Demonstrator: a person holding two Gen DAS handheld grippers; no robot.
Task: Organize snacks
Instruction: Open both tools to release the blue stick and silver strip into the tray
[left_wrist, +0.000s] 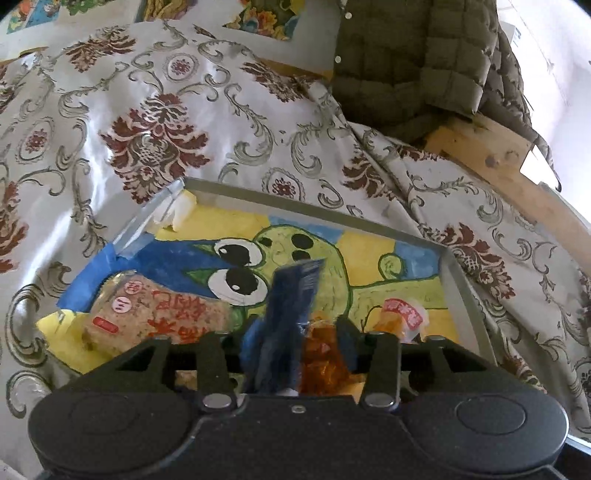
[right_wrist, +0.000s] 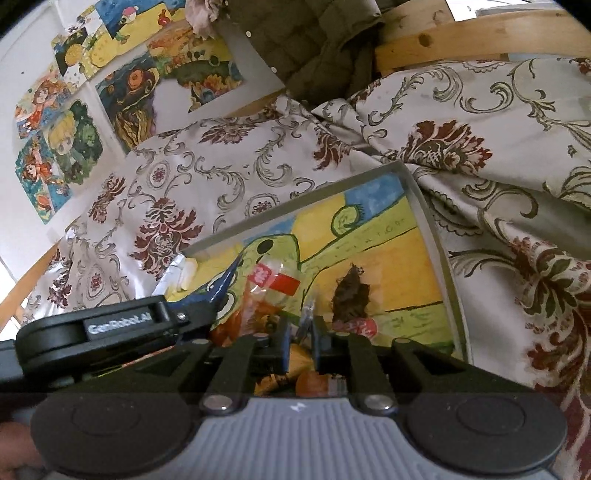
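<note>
Floral cloth (left_wrist: 155, 122) covers the furniture; cartoon drawings (right_wrist: 74, 122) paper the white wall.

You see a tray (left_wrist: 463, 291) with dull grey metal-looking walls over a matt painted paper floor. The snack packets (left_wrist: 155, 314) are glossy clear plastic. Under it lies satiny patterned cloth (left_wrist: 155, 122); beyond, bare pale wood (left_wrist: 491, 155) and a quilted matt jacket (left_wrist: 413, 62).

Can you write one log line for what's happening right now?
left gripper open around blue packet | right gripper open | both over painted tray
</note>
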